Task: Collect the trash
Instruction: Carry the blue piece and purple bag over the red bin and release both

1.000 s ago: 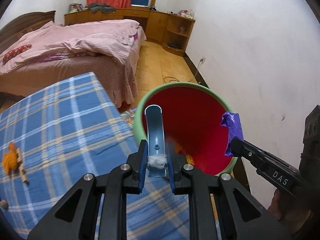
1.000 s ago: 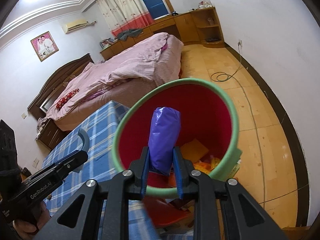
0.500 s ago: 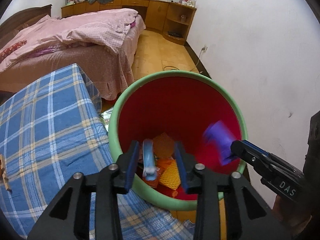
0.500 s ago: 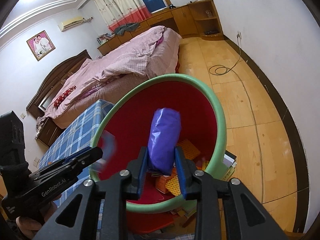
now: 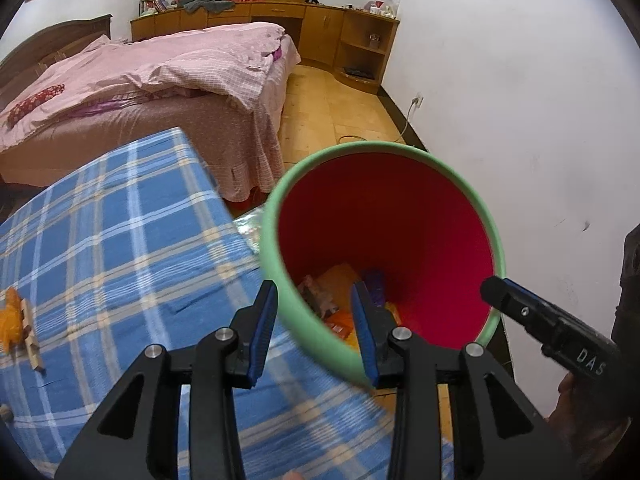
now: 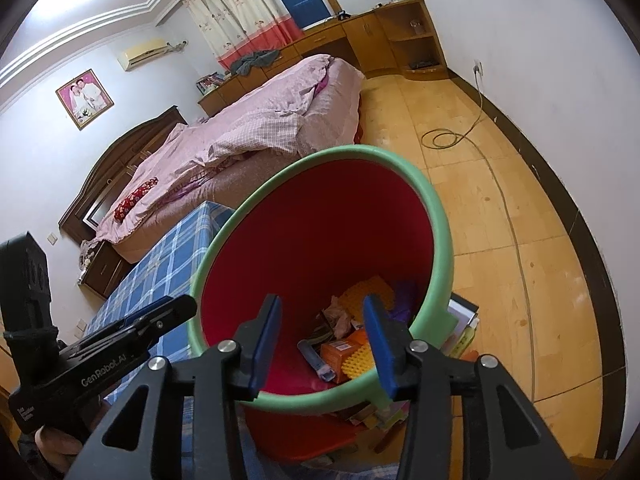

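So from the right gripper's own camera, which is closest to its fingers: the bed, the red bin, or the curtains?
1. Red bin, right below the right gripper, whose fingers have just been opening with nothing between them.
2. Bed, behind the bin, to the left.
3. Curtains, on the far wall.

Bin [image 5: 464, 184] is standing open-mouthed, its green rim unobstructed from above; the upper red interior is lying free, with trash [image 6: 352, 344] piling only at the bottom. Left gripper [image 5: 314, 320] is straddling the bin's near rim, nothing between its fingers. Right gripper [image 6: 322, 338] is hanging over the bin's mouth, jaws just been opening, gap empty. Each gripper is crowding the bin's side in the other's view. Tabletop [image 5: 120, 240] is butting against the bin's left side, mostly bare near it. White wall [image 5: 540, 120] is closing in on the bin's right. Wooden floor [image 6: 500, 200] beyond the bin is lying open, a cable [image 6: 444, 138] coiling on it.
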Tool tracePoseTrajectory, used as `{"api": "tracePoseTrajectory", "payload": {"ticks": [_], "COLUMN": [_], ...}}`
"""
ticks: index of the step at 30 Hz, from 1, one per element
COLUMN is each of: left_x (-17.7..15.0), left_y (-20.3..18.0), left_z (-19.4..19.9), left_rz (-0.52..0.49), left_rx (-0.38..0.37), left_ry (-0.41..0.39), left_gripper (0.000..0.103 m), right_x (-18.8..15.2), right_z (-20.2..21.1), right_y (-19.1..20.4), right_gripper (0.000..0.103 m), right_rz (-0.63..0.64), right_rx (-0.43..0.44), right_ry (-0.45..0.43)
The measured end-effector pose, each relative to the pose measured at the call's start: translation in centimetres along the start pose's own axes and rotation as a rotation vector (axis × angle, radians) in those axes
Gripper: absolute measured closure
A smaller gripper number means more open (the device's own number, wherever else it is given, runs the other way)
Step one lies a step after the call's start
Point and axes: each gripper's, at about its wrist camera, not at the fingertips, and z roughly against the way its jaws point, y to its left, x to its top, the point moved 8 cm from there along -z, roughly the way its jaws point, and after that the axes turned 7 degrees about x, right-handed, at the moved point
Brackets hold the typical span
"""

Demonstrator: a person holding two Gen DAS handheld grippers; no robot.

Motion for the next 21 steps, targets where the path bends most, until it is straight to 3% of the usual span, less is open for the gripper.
{"api": "tracePoseTrajectory", "payload": {"ticks": [8,21], "left_x": [-0.3,-1.2], "left_y": [5.0,15.4], "left_z": [2.7,5.2], "left_rz": [0.06,0.165], "left_rx": [0.054,0.207], "left_ry": [-0.041,-0.071], "left_gripper": [0.065,0.065], "right_x": [-0.6,-2.0], "right_z": [0.3,-0.4], "right_y": [3.2,8.8], "right_gripper": [0.056,0.054], "right_rz": [0.036,0.09], "right_rx": [0.018,0.051], "right_ry": [-0.01,0.006]}}
